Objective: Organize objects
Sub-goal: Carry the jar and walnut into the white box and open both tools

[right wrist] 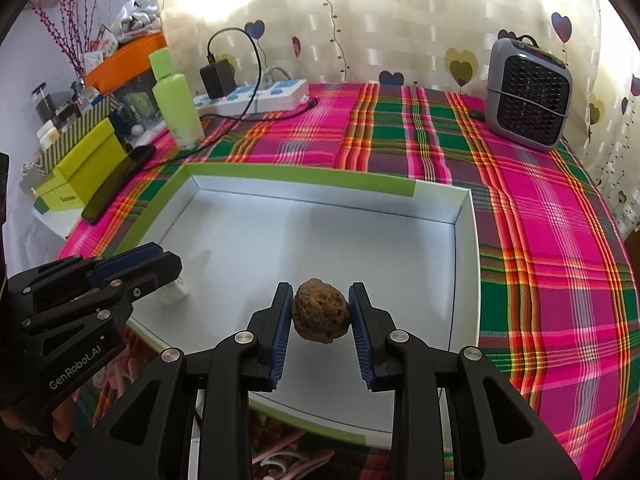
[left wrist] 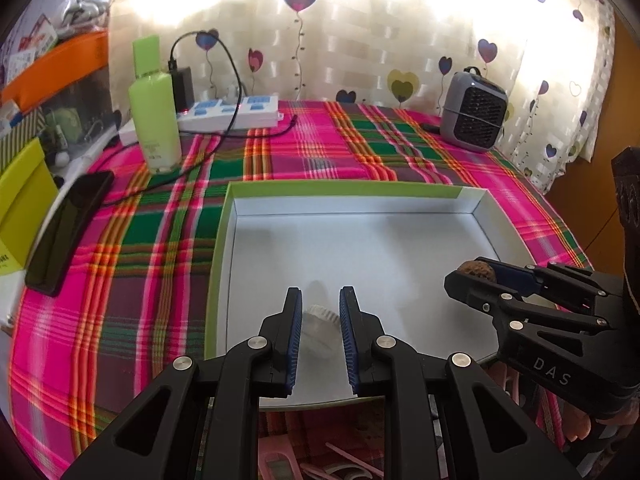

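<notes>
Our right tongs (right wrist: 319,312) grip a brown, wrinkled walnut (right wrist: 319,315) between their blue pads, one pad pressing on each side of it. The walnut hangs above the white floor of the tray (right wrist: 466,216), near the tray's front edge. In the left wrist view the same tongs come in from the right, with the walnut (left wrist: 477,272) showing at their tips.

Our left tongs (left wrist: 320,312) are drawn narrow around a small white ribbed cap (left wrist: 318,330). The cap sits between the blue pads over the tray's (left wrist: 224,240) floor, near its front left corner. From the right wrist view this white thing (right wrist: 174,292) peeks out under the left tongs' tips (right wrist: 168,264); whether it rests on the floor or hangs just above it we cannot tell.

The tray is a shallow open box with a green rim, lying on a pink and green plaid cloth (left wrist: 320,148) that covers the worktop. Behind the tray to the left stand a green bottle (left wrist: 154,120), a white power strip (left wrist: 232,112) with a black charger (left wrist: 182,86) plugged in, and a dark phone (left wrist: 68,232). A grey fan (left wrist: 472,108) stands at the back right, against a curtain (left wrist: 360,40) printed with hearts.
</notes>
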A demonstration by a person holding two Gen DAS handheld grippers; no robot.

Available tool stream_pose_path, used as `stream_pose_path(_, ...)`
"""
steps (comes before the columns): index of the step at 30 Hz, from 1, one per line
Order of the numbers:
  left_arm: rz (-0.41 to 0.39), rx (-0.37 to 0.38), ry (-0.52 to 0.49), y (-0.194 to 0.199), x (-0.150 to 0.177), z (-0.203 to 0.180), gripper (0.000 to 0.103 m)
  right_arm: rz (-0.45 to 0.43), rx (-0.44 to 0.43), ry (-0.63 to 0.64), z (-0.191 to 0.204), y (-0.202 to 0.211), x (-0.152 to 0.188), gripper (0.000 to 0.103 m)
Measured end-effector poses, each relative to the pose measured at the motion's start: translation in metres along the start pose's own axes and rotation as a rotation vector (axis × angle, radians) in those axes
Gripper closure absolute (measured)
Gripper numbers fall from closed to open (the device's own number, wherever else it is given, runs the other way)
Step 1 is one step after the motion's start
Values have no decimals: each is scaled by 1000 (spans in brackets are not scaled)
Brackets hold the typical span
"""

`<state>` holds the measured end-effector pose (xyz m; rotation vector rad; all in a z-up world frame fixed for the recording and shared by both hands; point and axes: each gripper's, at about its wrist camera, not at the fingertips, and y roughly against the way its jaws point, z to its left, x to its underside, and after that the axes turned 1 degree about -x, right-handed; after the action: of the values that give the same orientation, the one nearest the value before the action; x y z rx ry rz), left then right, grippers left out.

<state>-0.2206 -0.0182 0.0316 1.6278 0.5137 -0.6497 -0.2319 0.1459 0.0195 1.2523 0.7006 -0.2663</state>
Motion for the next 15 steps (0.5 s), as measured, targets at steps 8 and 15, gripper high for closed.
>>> stream_pose_path(8,0,-1,-4,0,-1,0,85,21,6,-6,-3,-7,1,73)
stream_pose_path(15,10,-3,4,-3,0,1,79,26,14,-19,-5,-8,2,73)
